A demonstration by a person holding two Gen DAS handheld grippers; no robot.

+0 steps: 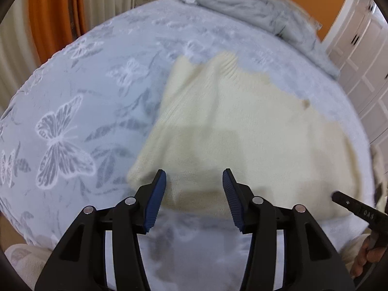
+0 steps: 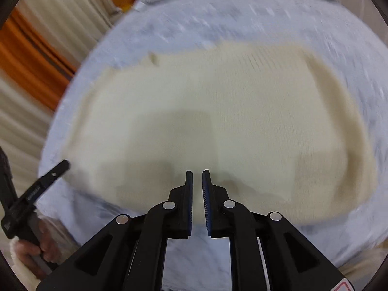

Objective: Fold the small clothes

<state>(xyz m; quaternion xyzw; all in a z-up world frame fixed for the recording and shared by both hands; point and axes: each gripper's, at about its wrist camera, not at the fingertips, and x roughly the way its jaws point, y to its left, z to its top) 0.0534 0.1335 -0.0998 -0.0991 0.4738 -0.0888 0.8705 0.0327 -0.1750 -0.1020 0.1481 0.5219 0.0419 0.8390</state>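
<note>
A cream knitted garment (image 1: 232, 131) lies spread flat on a pale blue bedspread with butterfly prints (image 1: 72, 111). My left gripper (image 1: 194, 177) is open and empty, hovering over the garment's near edge. In the right wrist view the same garment (image 2: 218, 121) fills the middle, blurred. My right gripper (image 2: 197, 173) hovers over its near edge with the jaws nearly together, a narrow gap between them, nothing held. The right gripper also shows in the left wrist view (image 1: 349, 203), and the left gripper shows in the right wrist view (image 2: 46, 181).
A grey crumpled duvet (image 1: 254, 12) lies at the far end of the bed. Orange and cream curtains (image 1: 53, 12) hang on the left. White cupboards (image 1: 363, 48) stand to the right. The near bed edge (image 1: 194, 254) is below the grippers.
</note>
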